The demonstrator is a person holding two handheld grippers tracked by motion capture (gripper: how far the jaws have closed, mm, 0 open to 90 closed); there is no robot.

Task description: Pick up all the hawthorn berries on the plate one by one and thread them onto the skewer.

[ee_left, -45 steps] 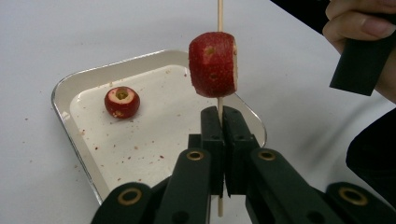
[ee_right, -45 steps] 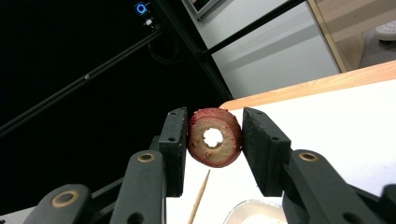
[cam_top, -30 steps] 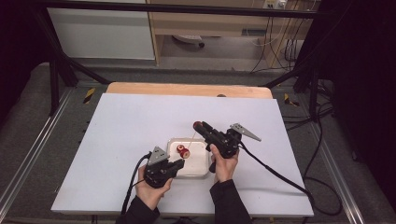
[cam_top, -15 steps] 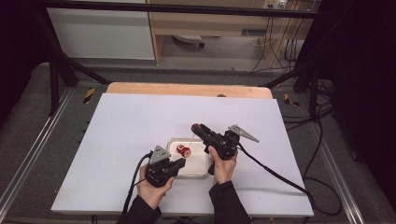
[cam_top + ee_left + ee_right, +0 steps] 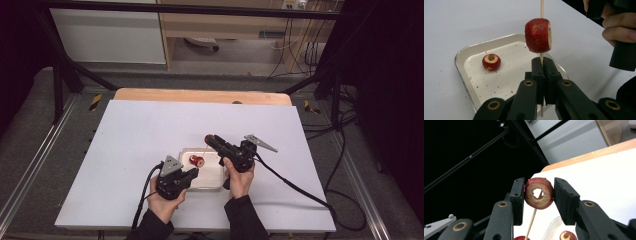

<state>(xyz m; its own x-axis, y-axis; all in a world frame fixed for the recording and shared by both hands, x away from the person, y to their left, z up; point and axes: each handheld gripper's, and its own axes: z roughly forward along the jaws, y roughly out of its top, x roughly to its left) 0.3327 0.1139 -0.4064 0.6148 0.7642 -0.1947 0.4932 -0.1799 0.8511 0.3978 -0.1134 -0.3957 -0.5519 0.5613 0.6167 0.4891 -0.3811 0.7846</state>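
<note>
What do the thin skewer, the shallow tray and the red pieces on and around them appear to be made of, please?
The skewer looks like bare pale wood or bamboo: matte, tan. The tray seems to be metal with a white, perhaps enamelled, inside: its rim glints silver. The red pieces look like cored fruit: glossy speckled skin, pale flesh, crumbs shed on the tray.

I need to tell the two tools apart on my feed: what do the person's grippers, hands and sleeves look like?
Both grippers, left and right, are black, with two flat rectangular jaws on linkage arms that have brass-coloured pivot rings. Each carries a grey three-cornered plate on top and trails a black cable. The hands are bare, and the sleeves are dark.
</note>
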